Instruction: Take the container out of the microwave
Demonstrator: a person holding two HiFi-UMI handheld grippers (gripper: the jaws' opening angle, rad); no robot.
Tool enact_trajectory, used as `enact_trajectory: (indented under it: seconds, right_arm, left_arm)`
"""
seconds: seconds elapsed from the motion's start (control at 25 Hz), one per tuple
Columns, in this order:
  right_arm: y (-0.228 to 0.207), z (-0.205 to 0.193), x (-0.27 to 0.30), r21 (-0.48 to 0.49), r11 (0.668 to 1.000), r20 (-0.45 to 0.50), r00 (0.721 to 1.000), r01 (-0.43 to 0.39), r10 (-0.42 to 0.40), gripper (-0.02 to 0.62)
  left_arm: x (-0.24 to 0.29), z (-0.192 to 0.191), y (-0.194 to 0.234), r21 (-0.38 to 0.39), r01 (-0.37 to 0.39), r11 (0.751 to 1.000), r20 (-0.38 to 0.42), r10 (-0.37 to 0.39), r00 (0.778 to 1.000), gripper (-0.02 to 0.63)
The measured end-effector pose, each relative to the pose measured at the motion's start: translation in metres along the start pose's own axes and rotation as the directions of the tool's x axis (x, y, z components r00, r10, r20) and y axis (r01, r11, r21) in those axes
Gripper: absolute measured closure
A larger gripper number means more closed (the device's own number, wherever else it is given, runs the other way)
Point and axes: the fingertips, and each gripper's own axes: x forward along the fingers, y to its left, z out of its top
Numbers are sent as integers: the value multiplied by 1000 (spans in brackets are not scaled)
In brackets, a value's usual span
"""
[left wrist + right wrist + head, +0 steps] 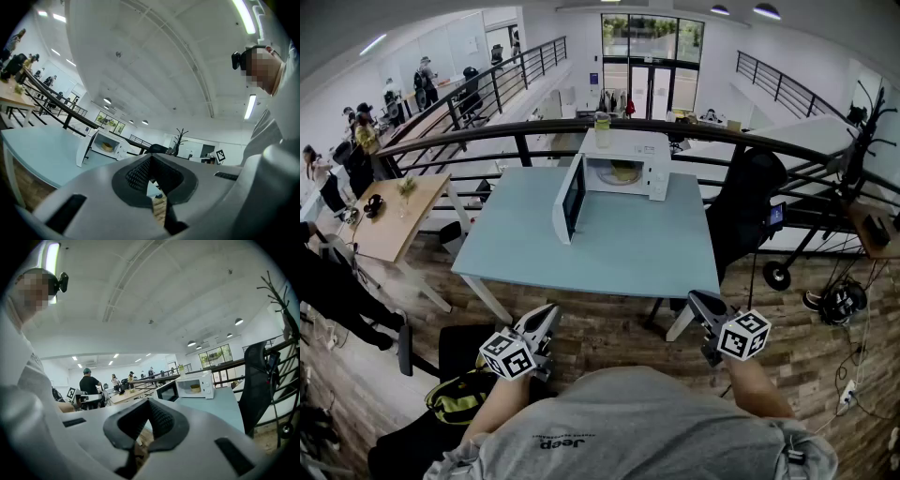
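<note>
Jaws shut, empty: left gripper (548,317), right gripper (701,302), both close to body. Well ahead, across table (628,246), microwave (654,150), door (572,199) open on left gripper's side. Container (624,172) inside. Probably light, stiff, perhaps slippery; pinch rim, lift level.

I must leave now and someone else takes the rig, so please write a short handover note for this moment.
Left gripper: jaws shut, empty, held back from the table.
Right gripper: the same, jaws shut, empty.
The microwave stands at the table's far edge, its door open, the container inside.
Done: the door is open.
Left: open the jaws, reach in, grip the container, bring it out.
</note>
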Motion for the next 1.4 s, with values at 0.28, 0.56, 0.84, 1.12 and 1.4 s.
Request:
enact_trajectory:
  seconds: [0.28, 0.56, 0.84, 1.12, 1.4]
  right_arm:
    - [-6, 1, 5, -1, 1000, 0, 1000, -12, 12, 578]
    - [-17, 2, 6, 4, 1000, -5, 1000, -17, 17, 578]
    - [-38, 9, -12, -2, 1000, -5, 1000, -26, 26, 577]
    - [-69, 17, -47, -14, 998, -6, 998, -68, 68, 577]
    - [-99, 13, -68, -12, 995, -22, 995, -100, 99, 577]
  left_arm:
    - [4, -3, 2, -14, -12, 1000, -2, 12, 1000, 589]
    - [18, -3, -3, -7, -18, 1000, -9, 18, 1000, 589]
    - [48, -7, -29, 3, -12, 1000, -6, 12, 1000, 589]
    - [89, -24, -69, 11, -15, 1000, 0, 15, 1000, 589]
    - [118, -45, -97, -3, -33, 999, -14, 33, 999, 589]
